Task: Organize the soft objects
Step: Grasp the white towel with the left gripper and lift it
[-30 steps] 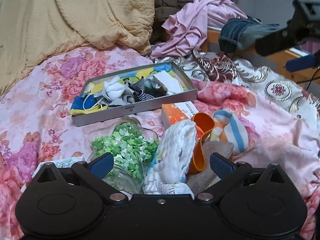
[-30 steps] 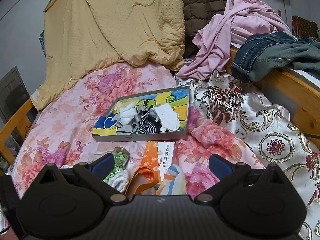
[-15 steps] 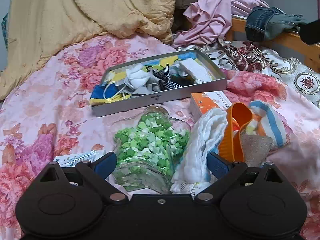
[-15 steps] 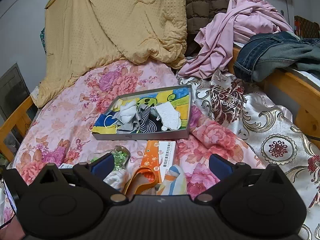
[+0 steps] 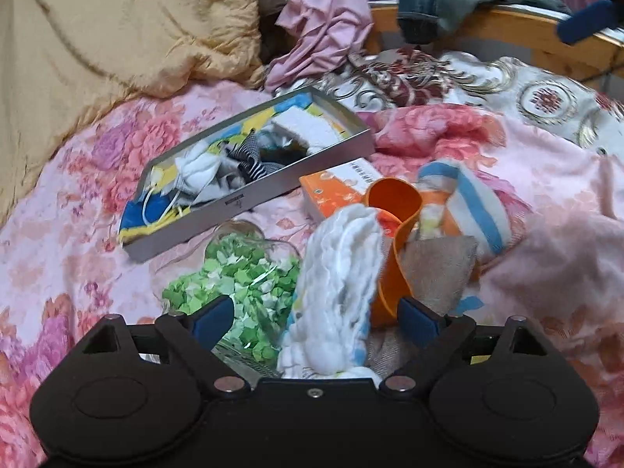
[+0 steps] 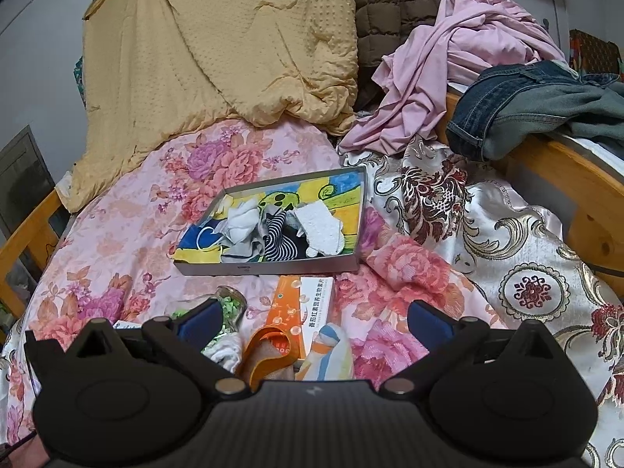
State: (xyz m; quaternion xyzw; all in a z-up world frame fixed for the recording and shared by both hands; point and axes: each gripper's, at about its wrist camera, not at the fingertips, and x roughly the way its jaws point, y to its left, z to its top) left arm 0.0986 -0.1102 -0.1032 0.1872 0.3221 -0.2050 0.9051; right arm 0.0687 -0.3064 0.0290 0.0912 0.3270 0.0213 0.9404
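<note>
A crinkled white cloth (image 5: 335, 273) stands in a heap between the fingers of my left gripper (image 5: 316, 319). Its jaws are closing, and neither pad presses on the cloth. A glass jar of green paper stars (image 5: 241, 284) lies by the left pad. To the right are an orange loop (image 5: 394, 202), a brown cloth (image 5: 436, 269) and a blue-striped sock (image 5: 475, 202). Behind them, a grey tray (image 5: 249, 202) holds socks, a mask and a white cloth. My right gripper (image 6: 315, 321) hovers open and empty above the orange loop (image 6: 269, 347) and the sock (image 6: 331, 351), in front of the tray (image 6: 273, 267).
An orange-and-white box (image 5: 335, 191) lies between the heap and the tray. A yellow quilt (image 6: 218, 46) is piled at the back, with a pink garment (image 6: 448, 62) beside it. Jeans (image 6: 518, 101) hang over the wooden bed rail (image 6: 565, 171). A brocade cover (image 6: 487, 226) spreads to the right.
The left gripper has shifted and rolled, so the scene now tilts and the white cloth sits more centrally between its fingers. Its fingers stand slightly closer together. The right view is unchanged.
</note>
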